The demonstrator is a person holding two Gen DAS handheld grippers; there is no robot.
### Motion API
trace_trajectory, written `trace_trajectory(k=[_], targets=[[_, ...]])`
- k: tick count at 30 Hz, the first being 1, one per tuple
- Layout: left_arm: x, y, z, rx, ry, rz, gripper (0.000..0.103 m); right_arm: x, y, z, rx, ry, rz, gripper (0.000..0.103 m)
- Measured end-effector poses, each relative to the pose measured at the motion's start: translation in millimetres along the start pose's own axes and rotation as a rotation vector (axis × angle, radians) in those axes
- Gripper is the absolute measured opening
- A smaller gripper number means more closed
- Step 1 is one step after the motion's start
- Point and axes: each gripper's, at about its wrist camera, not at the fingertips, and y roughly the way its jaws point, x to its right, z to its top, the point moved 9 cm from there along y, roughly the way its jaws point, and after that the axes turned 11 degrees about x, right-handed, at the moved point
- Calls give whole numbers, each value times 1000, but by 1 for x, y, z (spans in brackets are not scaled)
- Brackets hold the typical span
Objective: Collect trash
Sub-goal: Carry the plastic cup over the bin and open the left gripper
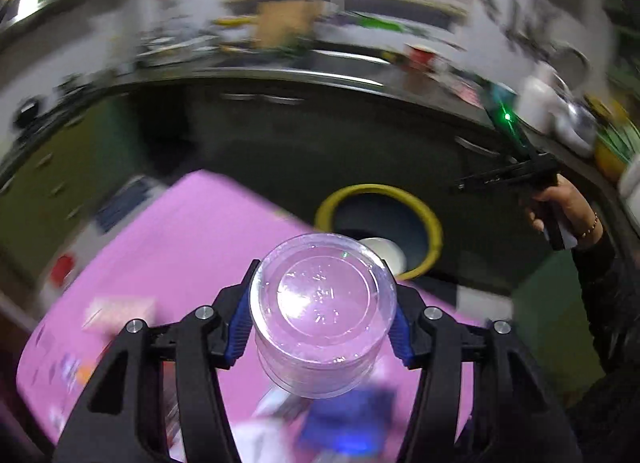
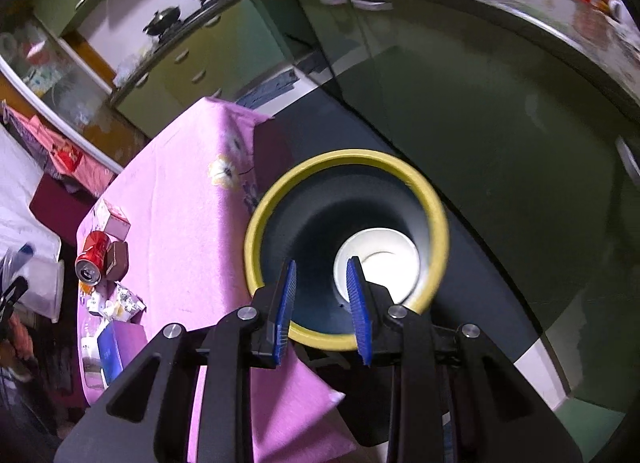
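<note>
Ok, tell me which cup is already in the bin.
The white cup, lying at the bottom of the yellow-rimmed bin. The clear cup is between the left fingers.

The bin (image 2: 346, 199) stands on the floor just beside the tabletop (image 2: 180, 191), a cup (image 2: 384, 251) inside it, a can (image 2: 93, 257) lying on the tabletop.

Dim indoor light, heavy motion blur in left view, fisheye-curved edges, dark corners
</note>
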Motion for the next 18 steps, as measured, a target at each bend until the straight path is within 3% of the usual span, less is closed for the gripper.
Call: trace_trajectory(k=[5,10,14,16,18], targets=[[56,115,17,-118,38,-117,54,39,-28,-17,24,50,-25,27],[82,214,11,-248,23,-116,54,68,-46,-34,33,82,-52,27],[86,267,1,-323,9,-84,57,81,-50,-48,18,100,-52,27],[90,281,-4,-349,0,-90,67,85,-50,-52,12,105,-51,27],[92,288,-5,-354,2,-77,71,87,-49,-54,7,107,-49,27]])
